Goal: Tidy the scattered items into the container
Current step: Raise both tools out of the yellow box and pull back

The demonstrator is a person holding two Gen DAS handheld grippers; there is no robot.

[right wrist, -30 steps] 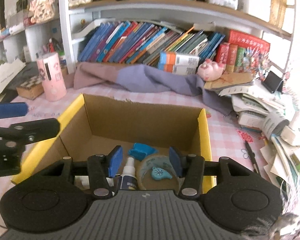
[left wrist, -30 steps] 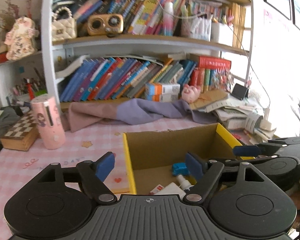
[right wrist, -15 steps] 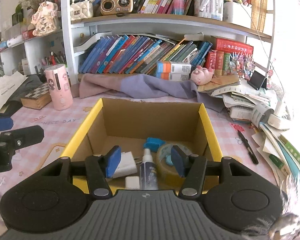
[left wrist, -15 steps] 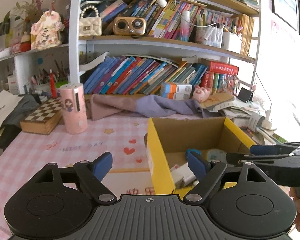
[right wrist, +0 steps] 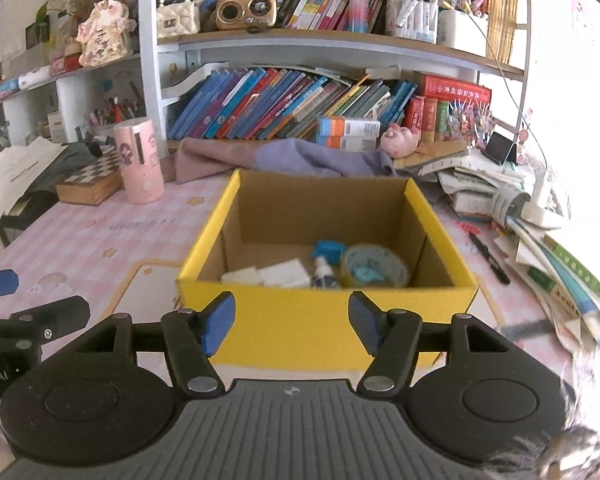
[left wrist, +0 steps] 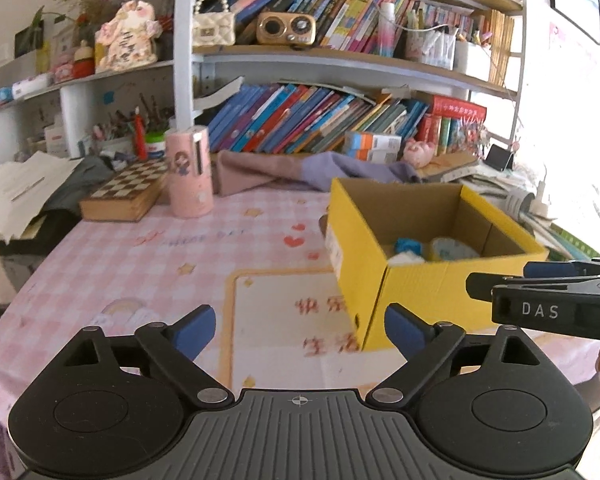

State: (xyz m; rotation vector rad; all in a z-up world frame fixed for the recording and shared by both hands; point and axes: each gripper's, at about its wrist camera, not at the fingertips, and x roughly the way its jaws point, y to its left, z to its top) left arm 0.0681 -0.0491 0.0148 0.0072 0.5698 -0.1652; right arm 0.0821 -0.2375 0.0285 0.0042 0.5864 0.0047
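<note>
Yellow box (right wrist: 328,320) just beyond empty, spread right claw (right wrist: 291,322).

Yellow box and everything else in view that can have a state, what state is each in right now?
Yellow box: open-topped, upright, holding items.
Tape roll: lying flat in the box.
Spray bottle: in the box beside the tape roll.
White packets: lying in the box.
Left gripper: open, empty.
Right gripper: open, empty.
Pink canister: upright on the table.
Chess box: closed, lying flat.
</note>
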